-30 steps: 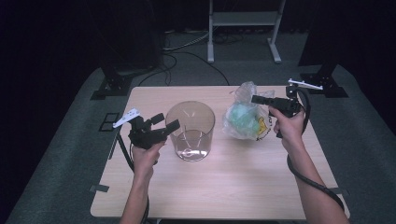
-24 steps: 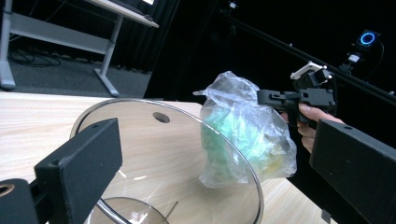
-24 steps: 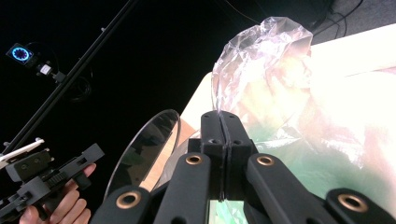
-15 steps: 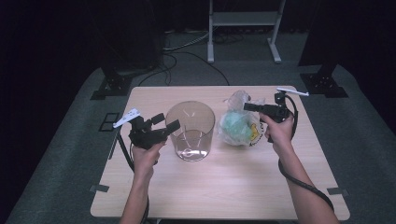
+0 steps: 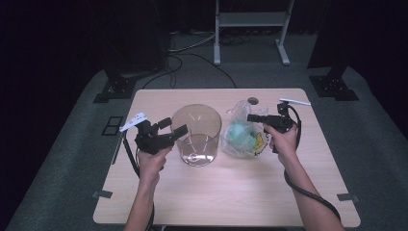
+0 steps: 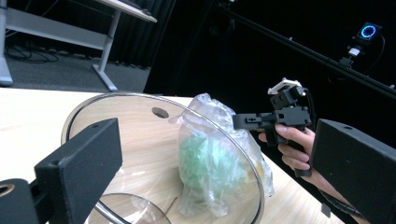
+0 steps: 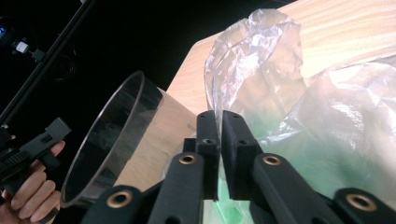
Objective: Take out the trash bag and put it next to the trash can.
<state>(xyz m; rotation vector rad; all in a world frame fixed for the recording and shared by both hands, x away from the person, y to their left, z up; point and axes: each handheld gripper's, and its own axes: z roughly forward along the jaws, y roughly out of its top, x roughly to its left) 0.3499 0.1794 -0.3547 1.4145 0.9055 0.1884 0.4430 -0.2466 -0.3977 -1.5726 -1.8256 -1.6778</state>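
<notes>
A: High view? 
B: The plastic bag (image 5: 242, 136) is lying on the table (image 5: 221, 192) beside the glass bowl (image 5: 196, 134), right gripper (image 5: 251, 117) at its top.

A: Gripper views? 
B: Left gripper (image 6: 210, 158) is gaping, holding nothing. Right gripper's (image 7: 219, 135) jaws, just easing apart, are pinching the bag's film (image 7: 252, 70).

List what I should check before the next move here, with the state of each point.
1. Right gripper holds the bag: ok, the film sits in the narrow slit between its jaws, though they have just been opening a little.
2. Left gripper ready: ok, jaws wide open beside the jar.
3. Left gripper touching the jar: cannot tell.
4. Jar upright with its mouth free: ok.
5. Bag inside the jar: not ok, it sits on the table beside the jar.
6. Jar empty: ok, nothing seen through its clear wall.
</notes>
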